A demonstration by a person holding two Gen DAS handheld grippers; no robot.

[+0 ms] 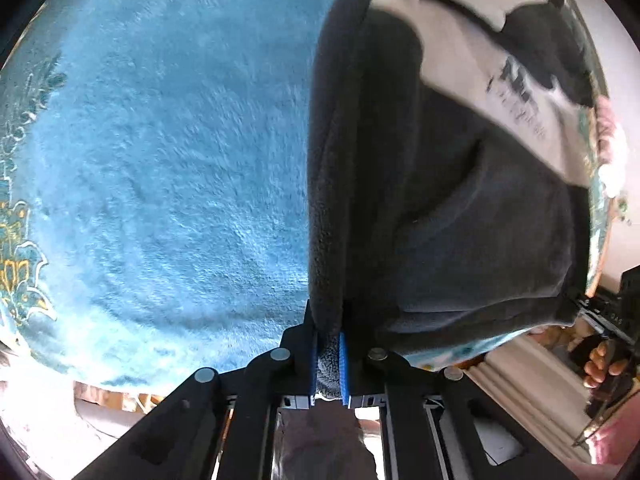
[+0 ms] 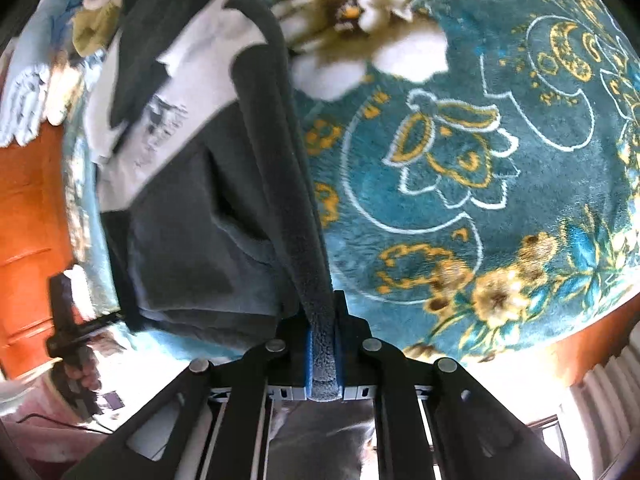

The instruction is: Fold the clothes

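A dark grey fleece garment [image 1: 440, 200] with a white printed panel [image 1: 500, 80] hangs stretched above a teal blanket [image 1: 160, 160]. My left gripper [image 1: 331, 356] is shut on the garment's fleecy edge, which runs between its blue pads [image 1: 344, 360]. In the right wrist view my right gripper [image 2: 322, 360] is shut on the other edge of the same garment [image 2: 200, 220], with fleece pinched between its blue pads [image 2: 309, 360]. Each view shows the other gripper and the hand that holds it, at the far side: the right one [image 1: 600, 344] and the left one [image 2: 68, 320].
The teal blanket has gold and white flower patterns [image 2: 460, 140] and covers a bed. Pale cloth [image 2: 24, 92] is heaped at the far end. An orange wooden surface [image 2: 28, 200] stands beside the bed. A white ribbed radiator [image 2: 608, 384] is at the right.
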